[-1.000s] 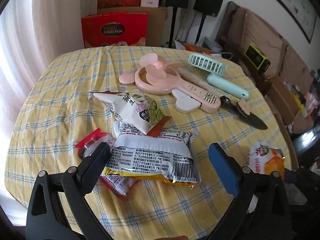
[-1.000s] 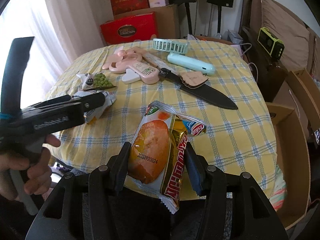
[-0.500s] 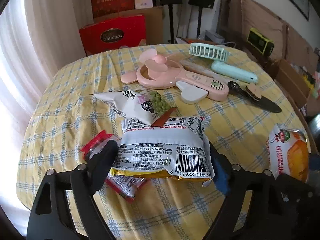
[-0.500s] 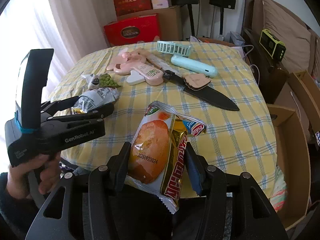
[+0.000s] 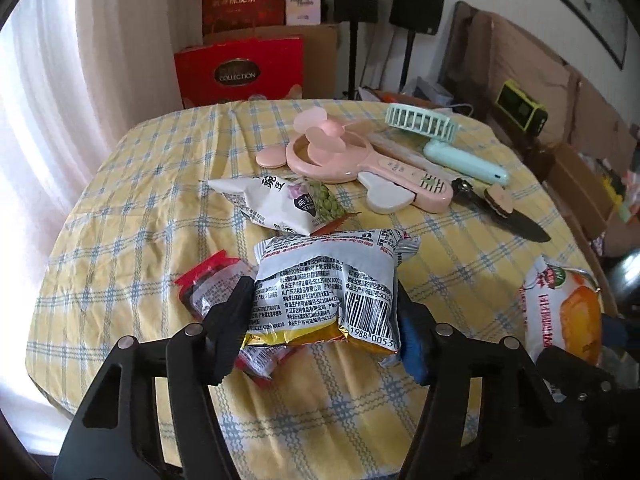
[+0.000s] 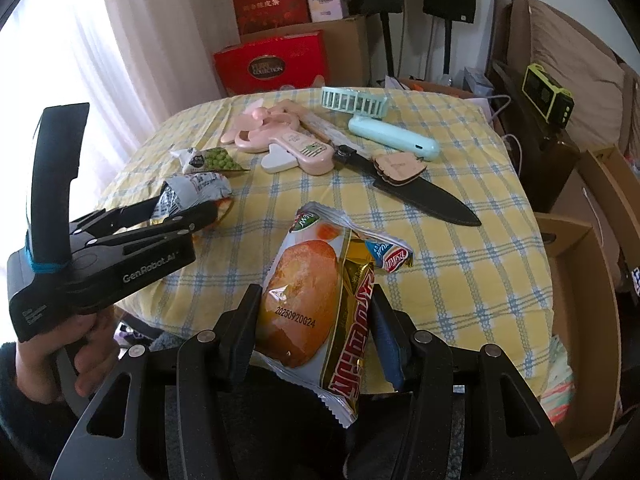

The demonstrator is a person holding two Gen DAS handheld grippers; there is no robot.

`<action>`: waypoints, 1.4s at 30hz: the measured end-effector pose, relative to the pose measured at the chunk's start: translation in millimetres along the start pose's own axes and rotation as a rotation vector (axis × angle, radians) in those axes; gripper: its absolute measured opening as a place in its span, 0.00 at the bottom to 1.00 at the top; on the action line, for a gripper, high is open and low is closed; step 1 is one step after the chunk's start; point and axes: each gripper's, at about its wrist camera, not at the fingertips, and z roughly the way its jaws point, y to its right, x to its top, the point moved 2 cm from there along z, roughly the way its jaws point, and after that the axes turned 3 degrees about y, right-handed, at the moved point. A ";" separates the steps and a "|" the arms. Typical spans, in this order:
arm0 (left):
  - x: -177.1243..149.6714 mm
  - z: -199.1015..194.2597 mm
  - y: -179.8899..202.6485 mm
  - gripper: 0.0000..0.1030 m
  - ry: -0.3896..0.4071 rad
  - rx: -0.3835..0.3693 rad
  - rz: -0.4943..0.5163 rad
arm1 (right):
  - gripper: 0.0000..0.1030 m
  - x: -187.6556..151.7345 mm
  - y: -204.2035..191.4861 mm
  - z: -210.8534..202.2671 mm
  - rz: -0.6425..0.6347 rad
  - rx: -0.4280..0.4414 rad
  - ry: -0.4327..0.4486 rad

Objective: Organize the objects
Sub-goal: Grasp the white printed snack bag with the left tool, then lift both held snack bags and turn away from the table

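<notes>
My left gripper (image 5: 324, 332) is shut on a silver snack bag (image 5: 328, 284) with a barcode, held just above the yellow checked tablecloth (image 5: 140, 208). It also shows in the right wrist view (image 6: 192, 192). A red packet (image 5: 208, 288) lies under it and a green pea bag (image 5: 284, 204) lies just beyond. My right gripper (image 6: 312, 332) is shut on a bread packet (image 6: 304, 292) and a gold candy bar (image 6: 352, 320), held off the table's near edge. The bread packet also shows in the left wrist view (image 5: 560, 312).
A pink fan (image 5: 348, 160), a mint fan (image 5: 440, 136) and a black knife (image 5: 504, 212) with a wooden piece lie at the far side. Red gift boxes (image 5: 240, 72) and speakers stand behind the table. Open cardboard boxes (image 6: 580, 280) sit at the right.
My left gripper has closed on the silver snack bag and lifted it slightly. The right gripper has held its packets nearly still.
</notes>
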 end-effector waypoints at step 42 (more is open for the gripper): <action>12.1 -119.1 56.3 0.57 0.215 -0.004 0.028 | 0.51 -22.4 32.0 -109.6 -0.025 -0.009 0.223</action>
